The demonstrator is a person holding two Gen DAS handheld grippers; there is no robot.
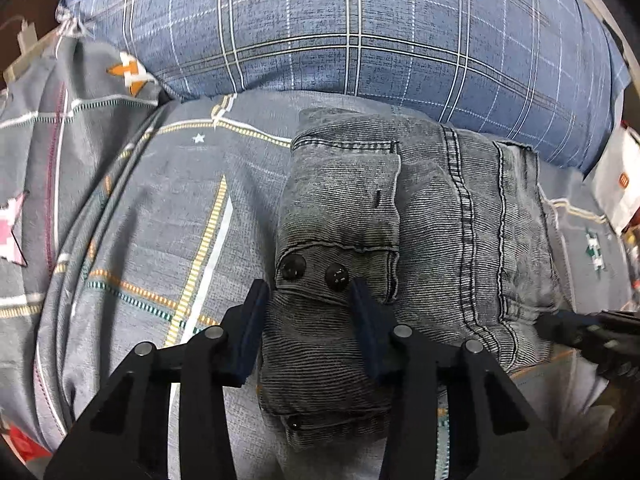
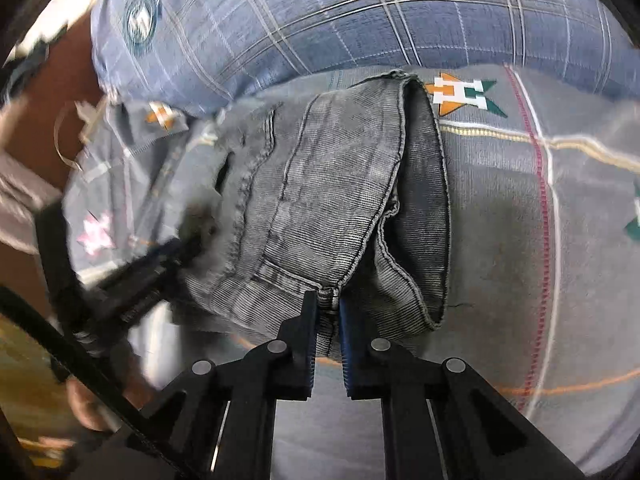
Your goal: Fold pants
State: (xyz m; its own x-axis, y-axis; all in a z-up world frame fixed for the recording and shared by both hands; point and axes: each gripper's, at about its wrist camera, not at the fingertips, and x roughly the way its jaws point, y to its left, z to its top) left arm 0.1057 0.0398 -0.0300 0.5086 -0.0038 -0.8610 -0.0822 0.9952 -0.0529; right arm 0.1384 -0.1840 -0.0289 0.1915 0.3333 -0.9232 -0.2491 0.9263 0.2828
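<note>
1. Centrally, the pants point(image 1: 400, 232), grey corduroy-like denim, lie folded into a thick bundle on the bed sheet point(image 1: 160, 208), just below a blue plaid pillow point(image 1: 360, 40) that fills the top of both views.
2. In the left wrist view the left gripper point(image 1: 310, 292) sits at the lower middle of the frame, pointing steeply down at the near left part of the bundle. Its blue-padded fingers point(image 1: 252, 328) straddle a fold of cloth just below two dark buttons point(image 1: 316, 272); the fabric fills the gap between them, and the jaws, partly parted, are grasping that thick fold.
3. In the right wrist view the right gripper point(image 2: 328, 300) stands at the lower middle, with the pants spreading up and to the left of it. Its jaws are nearly clenched, pinching a seamed edge of the pants at the bundle's near corner.
4. An open hem or leg opening of the pants shows right of centre in the right wrist view, lying on the sheet near an orange and green emblem point(image 2: 464, 92).
5. Each gripper shows in the other's view: the right one at the far right edge of the left view, the left one blurred at the left of the right view, both touching the bundle.
</note>
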